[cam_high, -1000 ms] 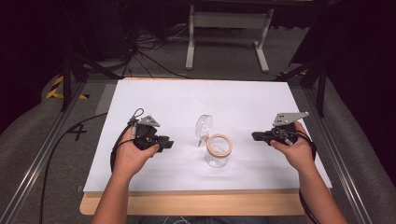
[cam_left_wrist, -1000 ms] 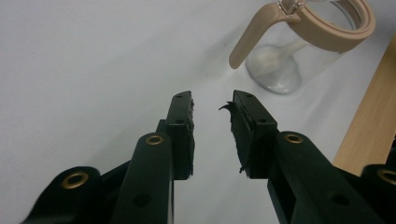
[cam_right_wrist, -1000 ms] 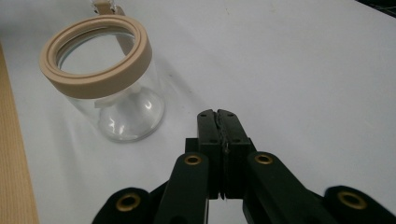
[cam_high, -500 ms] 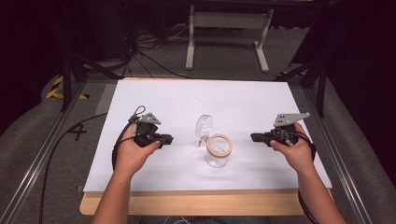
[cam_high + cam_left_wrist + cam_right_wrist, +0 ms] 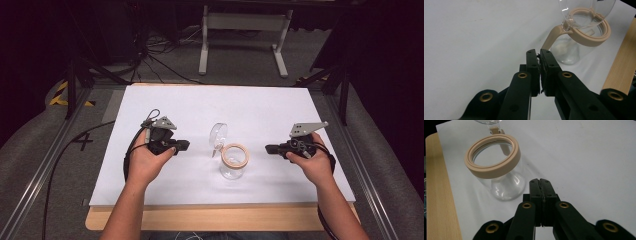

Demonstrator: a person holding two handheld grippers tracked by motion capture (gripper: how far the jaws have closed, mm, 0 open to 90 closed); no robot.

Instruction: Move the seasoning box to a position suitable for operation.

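A clear glass jar [image 5: 233, 162] with a tan rim stands on the white table [image 5: 310, 107], its hinged lid [image 5: 218, 134] flipped up. The jar sits between the 2 grippers: left gripper [image 5: 185, 145] and right gripper [image 5: 268, 149] both point at it, jaws pressed together, holding nothing.
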